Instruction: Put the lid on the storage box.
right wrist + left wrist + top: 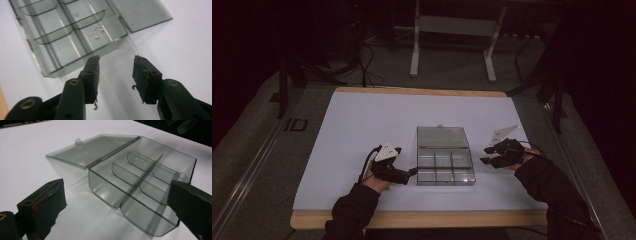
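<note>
White sheeting covers the wooden table (362, 220), whose bare front edge runs nearest the person; all else lies on that pale surface. Just beyond the edge, at about seven o'clock from the table's centre, the left gripper (412, 172) points at the near-left corner of a clear plastic box (445, 167), jaws spread wide and set either side of that corner, probably to steady the box. At three o'clock from the box the right gripper (486, 155) hovers just beside it, jaws parted and empty. The box sits near the table's centre, its lid (442, 136) folded back flat at twelve o'clock, leaving the compartments open; a few tiny bits (96, 32) lie in one. Farther off, the room is dark, with a pale metal frame (452, 25) on the floor.
</note>
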### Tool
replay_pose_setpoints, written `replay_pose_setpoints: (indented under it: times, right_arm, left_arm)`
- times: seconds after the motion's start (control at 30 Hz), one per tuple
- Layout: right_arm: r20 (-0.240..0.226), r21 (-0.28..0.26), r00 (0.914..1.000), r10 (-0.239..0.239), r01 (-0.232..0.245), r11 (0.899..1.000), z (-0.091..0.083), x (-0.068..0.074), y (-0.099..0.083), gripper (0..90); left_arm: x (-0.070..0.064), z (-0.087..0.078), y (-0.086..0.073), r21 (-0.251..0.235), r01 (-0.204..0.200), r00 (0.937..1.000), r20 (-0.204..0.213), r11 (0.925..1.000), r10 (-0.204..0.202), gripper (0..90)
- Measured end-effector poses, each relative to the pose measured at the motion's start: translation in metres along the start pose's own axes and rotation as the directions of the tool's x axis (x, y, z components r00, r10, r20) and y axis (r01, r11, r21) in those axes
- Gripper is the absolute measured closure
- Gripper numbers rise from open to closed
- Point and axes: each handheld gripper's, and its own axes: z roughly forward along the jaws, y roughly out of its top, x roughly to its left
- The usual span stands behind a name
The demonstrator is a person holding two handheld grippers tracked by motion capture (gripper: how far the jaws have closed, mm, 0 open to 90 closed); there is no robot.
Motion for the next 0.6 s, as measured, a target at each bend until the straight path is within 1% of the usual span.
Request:
replay_pose_setpoints:
  times: [0.03, 0.07, 0.1, 0.17, 0.23, 0.3, 0.4, 0.47, 0.53, 0.6]
  right_arm:
    - [-0.001, -0.009, 1.0000, 0.006, -0.006, 1.000, -0.001, 0.000, -0.003, 54.7]
    - [0.003, -0.018, 1.0000, 0.009, -0.009, 1.000, -0.001, 0.000, -0.006, 53.7]
    - [0.013, -0.023, 0.9998, 0.018, -0.018, 1.000, -0.001, 0.000, -0.009, 53.5]
    - [0.019, -0.021, 0.9993, 0.033, -0.033, 0.999, 0.001, 0.001, -0.014, 52.1]
    - [0.038, -0.016, 0.9980, 0.051, -0.050, 0.999, 0.005, 0.001, -0.019, 50.8]
    - [0.057, -0.008, 0.9955, 0.076, -0.075, 0.997, 0.008, 0.001, -0.023, 48.7]
    - [0.072, -0.017, 0.9923, 0.101, -0.100, 0.995, 0.011, 0.001, -0.027, 44.4]
    - [0.096, -0.026, 0.9885, 0.117, -0.115, 0.993, 0.013, 0.002, -0.030, 39.6]
    - [0.125, -0.041, 0.9816, 0.145, -0.141, 0.989, 0.016, 0.002, -0.032, 36.6]
    - [0.151, -0.062, 0.9726, 0.177, -0.169, 0.984, 0.018, -0.001, -0.036, 29.3]
  left_arm:
    - [0.000, 0.001, 0.004, 0.019, 0.007, 1.0000, 0.002, 0.9998, -0.007, 2.8]
    - [0.000, 0.002, 0.006, 0.029, 0.012, 0.9999, 0.002, 0.9995, -0.012, 2.8]
    - [0.000, 0.003, 0.007, 0.033, 0.009, 0.9999, 0.005, 0.9994, -0.010, 2.8]
    - [0.001, 0.006, 0.011, 0.057, 0.004, 1.0000, -0.006, 0.9984, -0.004, 2.8]
    - [0.003, 0.009, 0.016, 0.073, 0.005, 1.0000, 0.000, 0.9974, -0.005, 2.7]
    - [0.005, 0.012, 0.020, 0.079, 0.008, 0.9999, -0.008, 0.9968, -0.007, 2.8]
    - [0.008, 0.015, 0.027, 0.084, 0.009, 0.9999, -0.009, 0.9964, -0.009, 2.7]
    - [0.011, 0.017, 0.031, 0.090, 0.018, 0.9998, -0.011, 0.9958, -0.017, 2.7]
    - [0.014, 0.020, 0.033, 0.099, 0.028, 0.9996, -0.013, 0.9947, -0.026, 2.7]
    - [0.018, 0.023, 0.035, 0.107, 0.035, 0.9993, -0.015, 0.9937, -0.034, 2.8]
